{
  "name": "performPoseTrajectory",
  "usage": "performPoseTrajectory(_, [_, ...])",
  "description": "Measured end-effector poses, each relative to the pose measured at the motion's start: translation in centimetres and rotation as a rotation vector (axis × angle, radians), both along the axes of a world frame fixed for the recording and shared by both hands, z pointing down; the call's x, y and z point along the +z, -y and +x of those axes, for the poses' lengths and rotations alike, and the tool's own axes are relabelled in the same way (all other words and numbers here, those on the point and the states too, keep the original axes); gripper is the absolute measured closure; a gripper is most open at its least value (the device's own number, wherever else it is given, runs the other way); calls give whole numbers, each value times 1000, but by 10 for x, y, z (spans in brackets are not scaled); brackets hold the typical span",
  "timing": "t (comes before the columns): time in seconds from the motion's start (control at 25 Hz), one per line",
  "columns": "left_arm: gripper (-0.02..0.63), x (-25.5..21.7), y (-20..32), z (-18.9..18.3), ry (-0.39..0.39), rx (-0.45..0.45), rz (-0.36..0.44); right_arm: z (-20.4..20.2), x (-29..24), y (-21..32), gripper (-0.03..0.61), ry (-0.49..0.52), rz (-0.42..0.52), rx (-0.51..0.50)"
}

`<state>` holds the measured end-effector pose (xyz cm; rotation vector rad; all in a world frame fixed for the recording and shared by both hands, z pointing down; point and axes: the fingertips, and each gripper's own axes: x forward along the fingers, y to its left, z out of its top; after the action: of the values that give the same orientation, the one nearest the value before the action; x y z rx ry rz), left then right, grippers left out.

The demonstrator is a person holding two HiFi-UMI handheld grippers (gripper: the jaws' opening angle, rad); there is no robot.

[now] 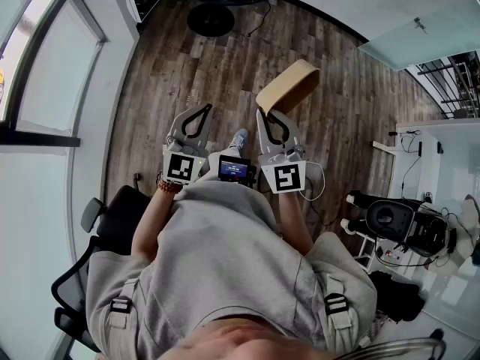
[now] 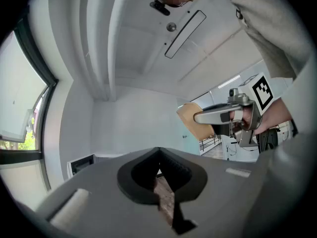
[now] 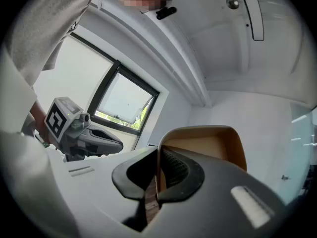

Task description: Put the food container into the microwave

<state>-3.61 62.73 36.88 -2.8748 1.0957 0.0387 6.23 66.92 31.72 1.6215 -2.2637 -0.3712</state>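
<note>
R gripper [image 1: 268,115] is clamped shut on one thin wall of the food container [image 1: 289,87], a tan paperboard tub w/ rounded corners and a smooth matte skin. It's held tilted in mid-air over the wood-plank floor [image 1: 187,58]. L gripper [image 1: 201,111] is beside it, not touching: curved grey jaws closed tip to tip in a teardrop loop, nothing betw. them. Each gripper has a white marker cube [image 1: 185,167]. Person wears a soft grey sweatshirt [image 1: 225,253], bead bracelet [image 1: 169,187] on L wrist. Black office chair [image 1: 97,238] at their left.
</note>
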Motion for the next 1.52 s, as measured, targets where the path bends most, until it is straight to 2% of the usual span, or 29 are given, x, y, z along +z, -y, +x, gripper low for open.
performPoseTrajectory(0.72, [615,2,17,-30,-15,-32,-1,-24,-9,30,545,3,22,-23])
performPoseTrajectory(0.84, [615,2,23,-33,-1,-22,58,-29,-7,33,544,11,13,-18])
performPoseTrajectory(1.0, [615,-1,27,-29,-8,-23,56,-23,-9,37,545,15,5,-2])
performPoseTrajectory(1.2, [615,10,33,-18,-6,-23,-71,-5,-6,51,545,28,-7,20])
performPoseTrajectory(1.28, [615,15,38,-15,1,-26,-85,1,-3,59,545,44,-10,21])
performPoseTrajectory(1.4, [615,18,52,-8,8,-35,-61,10,3,73,545,53,-34,20])
performPoseTrajectory(1.52, [615,22,66,2,23,-36,-119,21,7,93,545,55,-56,18])
